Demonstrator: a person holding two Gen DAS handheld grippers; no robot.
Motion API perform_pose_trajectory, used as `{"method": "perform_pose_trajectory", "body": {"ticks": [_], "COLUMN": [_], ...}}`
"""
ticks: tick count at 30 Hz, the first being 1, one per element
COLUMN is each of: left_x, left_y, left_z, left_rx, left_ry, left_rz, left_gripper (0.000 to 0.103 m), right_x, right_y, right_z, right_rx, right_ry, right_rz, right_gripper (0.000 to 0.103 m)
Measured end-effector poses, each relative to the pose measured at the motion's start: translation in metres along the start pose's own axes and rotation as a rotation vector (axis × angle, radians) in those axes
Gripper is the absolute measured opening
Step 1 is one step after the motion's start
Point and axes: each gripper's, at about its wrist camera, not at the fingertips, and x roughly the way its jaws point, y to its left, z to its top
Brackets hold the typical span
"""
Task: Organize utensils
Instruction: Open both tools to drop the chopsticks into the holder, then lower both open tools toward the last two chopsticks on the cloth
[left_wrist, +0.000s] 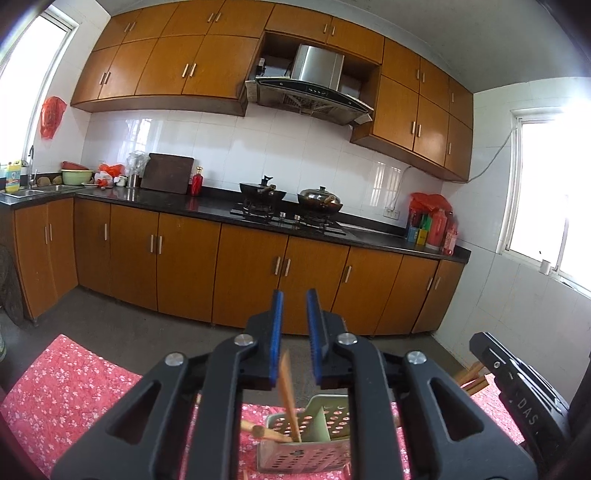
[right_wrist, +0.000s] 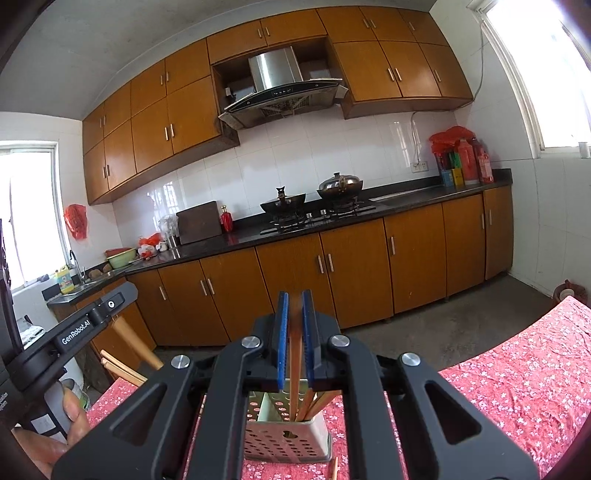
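Left wrist view: the left gripper (left_wrist: 294, 334) stood with its blue-padded jaws apart, held above a perforated green utensil holder (left_wrist: 304, 448) on a table under a red floral tablecloth (left_wrist: 66, 387). One wooden chopstick (left_wrist: 287, 391) leaned out of the holder's left compartment, its upper end rising into the gap near the left pad; whether it touched that pad could not be told. Further wooden handles (left_wrist: 258, 432) lay tilted over the holder's left rim. At the right edge appeared part of the other gripper's body, with the letters "DAS" (left_wrist: 527, 412) partly legible.

Right wrist view: the right gripper (right_wrist: 295, 338) had its jaws drawn close on a single upright chopstick (right_wrist: 294, 369), whose lower end stood inside the holder (right_wrist: 286, 441), directly beneath the jaws. Other chopsticks (right_wrist: 314, 402) leaned rightward in the same compartment. One loose chopstick (right_wrist: 334, 468) lay on the cloth just beside the holder's front right corner.

Writing: "GenRobot.AI" (right_wrist: 75, 331) read on the left gripper's body in this view.

Items peculiar to one view: the right wrist view alone showed the person's left hand (right_wrist: 70, 417) on the gripper handle and a wooden chair back (right_wrist: 125, 354) beyond the table edge. Both views showed wooden cabinets, a range hood (left_wrist: 314, 85), two woks (left_wrist: 291, 197) on the stove and red bottles (right_wrist: 472, 160) on the dark counter.
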Motion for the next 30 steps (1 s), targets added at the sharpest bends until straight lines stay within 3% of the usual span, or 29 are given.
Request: {"method": "perform_pose_trajectory", "body": {"ticks": [8,13,24,30], "left_x": [-0.037,-0.069,-0.097,-0.098], "left_y": [0.013,0.032,0.084,0.086], "left_z": [0.003,-0.020,-0.146,-0.184], "left_rx": [-0.004,0.020,0.012,-0.008], "left_ry": [-0.009,0.044,0.372,0.478], "left_rz": [0.037,0.091,0.162,0.132], "left_gripper": [0.022,0.026,0.028,0.028], "right_x": [-0.026,-0.046,-0.049,-0.047], "right_y": [0.002,-0.007,-0.022,-0.020], "right_z": [0.005,-0.014,-0.150,-0.194], "right_rx": [-0.021,-0.017,-0.001,0.019], "right_ry": [-0.005,0.065,0.480,0.608], "right_rz": [-0.015,-0.032,-0.025,-0.016], "right_gripper": [0.009,0.009,0.009,0.009]}}
